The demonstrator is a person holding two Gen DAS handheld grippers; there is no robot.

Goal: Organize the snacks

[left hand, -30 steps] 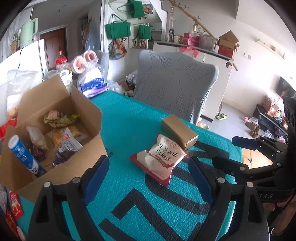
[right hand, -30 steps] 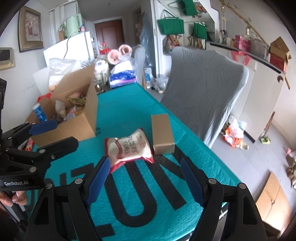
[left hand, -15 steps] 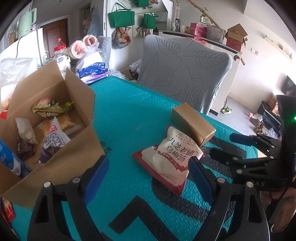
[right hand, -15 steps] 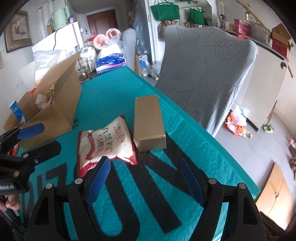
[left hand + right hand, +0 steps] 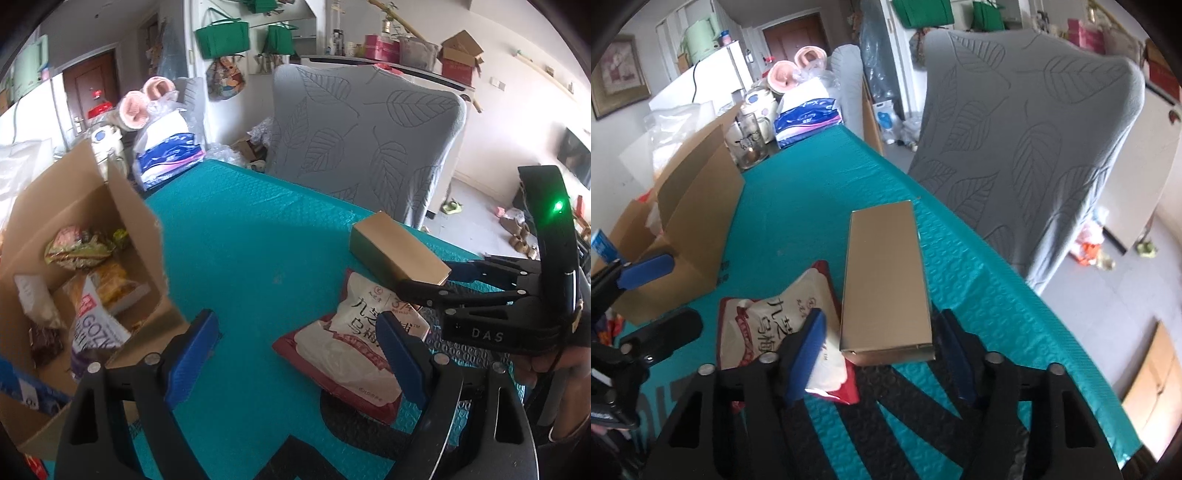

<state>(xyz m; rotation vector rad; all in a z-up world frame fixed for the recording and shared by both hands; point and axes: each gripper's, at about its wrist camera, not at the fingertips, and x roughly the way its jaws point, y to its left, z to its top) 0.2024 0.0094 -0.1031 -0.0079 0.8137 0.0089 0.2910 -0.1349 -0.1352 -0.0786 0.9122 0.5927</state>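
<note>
The desk (image 5: 258, 236) under me is covered in teal bubble wrap with big black letters, and a grey chair (image 5: 1027, 122) with a leaf pattern stands at its far edge. On the left of the desk sits an open carton (image 5: 122, 206) with its flaps up; inside I see several snack packets, among them a purple and white bag (image 5: 88, 325) and a yellow one (image 5: 110, 277), and a blue tube (image 5: 22, 384) leans at its near corner.

Near the middle of the desk lies a gold box (image 5: 886, 280), long and flat, and touching its left side a white and red pouch (image 5: 354, 347) with printed characters, lying flat.

My right gripper (image 5: 882, 350) is down at the near end of the gold box. Its jaws have just been closing and now stand either side of that end: the right pad looks to be against the box's side, while a narrow gap shows between the left pad and the box, that pad lying over the pouch's edge. I cannot tell whether they press yet.

My left gripper (image 5: 295, 362) hangs with its jaws wide apart and nothing in them; the right pad is over the pouch, the left over bare desk just beside the carton.
</note>
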